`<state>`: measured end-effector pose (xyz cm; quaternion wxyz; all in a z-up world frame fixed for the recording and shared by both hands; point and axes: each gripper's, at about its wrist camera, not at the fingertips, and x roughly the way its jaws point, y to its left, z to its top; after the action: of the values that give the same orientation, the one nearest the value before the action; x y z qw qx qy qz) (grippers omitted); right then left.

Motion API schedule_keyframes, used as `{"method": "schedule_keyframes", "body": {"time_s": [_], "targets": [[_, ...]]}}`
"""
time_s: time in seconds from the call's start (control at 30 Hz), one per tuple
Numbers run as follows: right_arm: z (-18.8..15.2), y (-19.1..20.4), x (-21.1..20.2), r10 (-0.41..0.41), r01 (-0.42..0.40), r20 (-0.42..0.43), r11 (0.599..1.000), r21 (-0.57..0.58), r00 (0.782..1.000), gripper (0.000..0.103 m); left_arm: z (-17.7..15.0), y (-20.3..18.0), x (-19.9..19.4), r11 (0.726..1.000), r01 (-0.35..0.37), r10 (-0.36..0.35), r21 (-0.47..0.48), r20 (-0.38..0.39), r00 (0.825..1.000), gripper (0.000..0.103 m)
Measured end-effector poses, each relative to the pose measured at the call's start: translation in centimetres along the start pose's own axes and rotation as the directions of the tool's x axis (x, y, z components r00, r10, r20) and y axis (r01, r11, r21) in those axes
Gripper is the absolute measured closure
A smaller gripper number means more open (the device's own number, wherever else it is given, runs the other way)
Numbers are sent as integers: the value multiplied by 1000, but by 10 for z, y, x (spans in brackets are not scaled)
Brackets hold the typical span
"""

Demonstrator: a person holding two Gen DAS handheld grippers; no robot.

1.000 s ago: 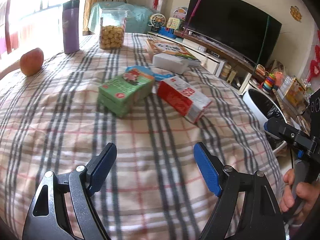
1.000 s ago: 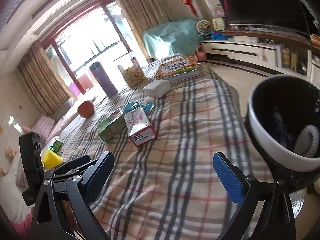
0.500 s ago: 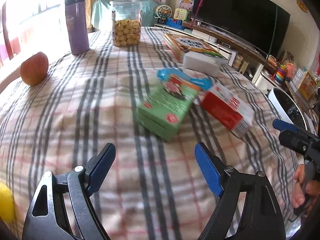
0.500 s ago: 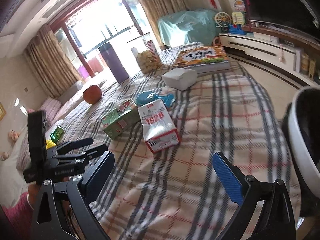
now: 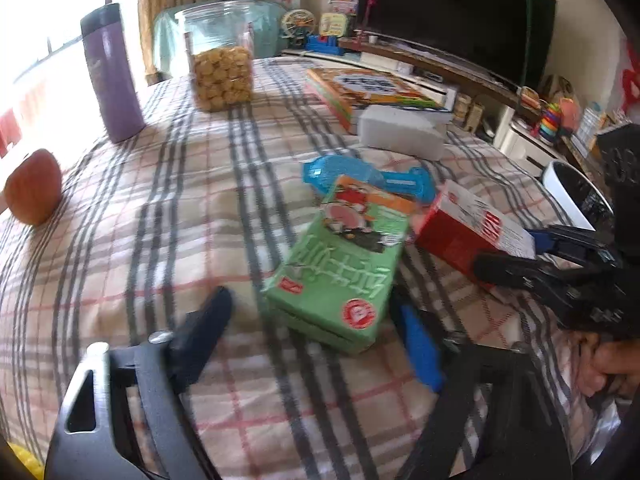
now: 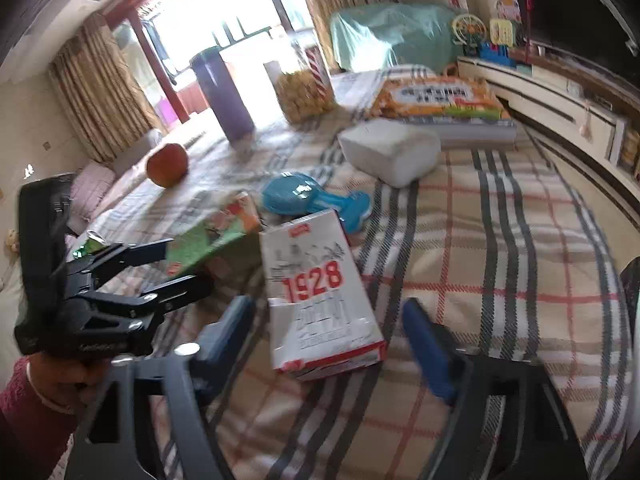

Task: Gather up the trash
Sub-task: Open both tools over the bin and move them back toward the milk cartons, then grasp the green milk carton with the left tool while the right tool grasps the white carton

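Left wrist view: my left gripper (image 5: 320, 336) has just been closing, its jaws not yet touching the green box (image 5: 340, 276) whose near end lies between them on the checked cloth (image 5: 160, 208). I should centre on the flat cardboard faces before pinching; the carton is light and may crush.

Right wrist view: my right gripper (image 6: 332, 336) has likewise been narrowing, jaws apart, astride the near end of the white-and-red carton (image 6: 320, 296); the blurred view seems to show no contact. The glossy rectangular carton could slide on the soft woven cloth.
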<state>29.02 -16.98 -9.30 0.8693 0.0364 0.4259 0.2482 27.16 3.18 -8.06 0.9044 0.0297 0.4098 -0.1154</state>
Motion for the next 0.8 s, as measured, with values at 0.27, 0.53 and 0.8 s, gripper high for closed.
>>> {"method": "schedule_keyframes", "body": {"time_s": [0.27, 0.53, 0.8], "targets": [[-15, -9, -23, 17, -18, 27, 999, 41, 999, 51, -6, -18, -6, 1000, 11, -11, -20, -8, 1000, 47], [-38, -25, -66, -2, -6, 83, 996, 91, 997, 54, -19, -56, -25, 998, 49, -48, -33, 15, 999, 48], [-61, -39, -87, -25, 16, 83, 994, 105, 996, 54, -24, -93, -35, 995, 93, -92, -25, 31, 995, 48]]}}
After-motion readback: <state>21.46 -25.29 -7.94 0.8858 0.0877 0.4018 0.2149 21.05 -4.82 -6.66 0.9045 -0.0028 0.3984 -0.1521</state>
